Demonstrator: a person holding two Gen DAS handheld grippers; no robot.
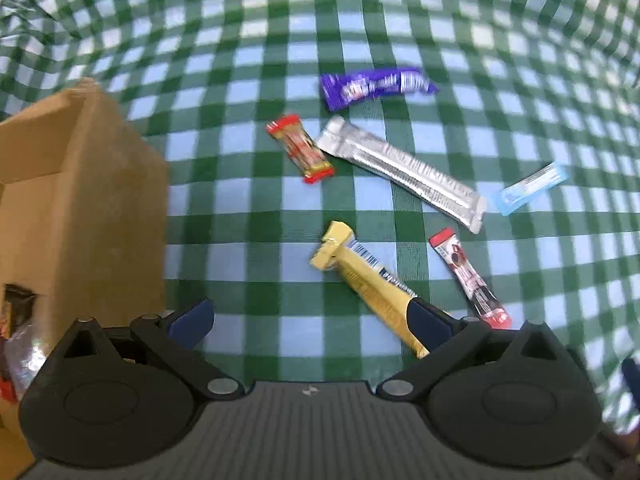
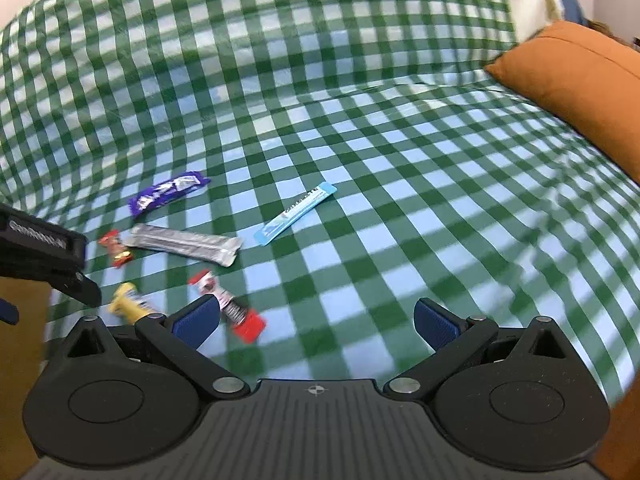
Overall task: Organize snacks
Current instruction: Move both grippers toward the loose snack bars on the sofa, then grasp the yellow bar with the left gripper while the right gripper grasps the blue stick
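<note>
No text can be read with certainty. Blurred white lettering is seen on the black device (image 2: pixel 38 240) at the left edge, and illegible print on the wrappers.

checked cloth (image 2: pixel 360 120) – woven, matt | silver wrapper (image 1: pixel 404 170) – glossy foil | box (image 1: pixel 92 208) – matt cardboard

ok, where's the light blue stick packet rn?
On the checked cloth, the light blue stick packet lies rightmost of the loose snacks in both views, just beyond the silver bar's right end.
</note>
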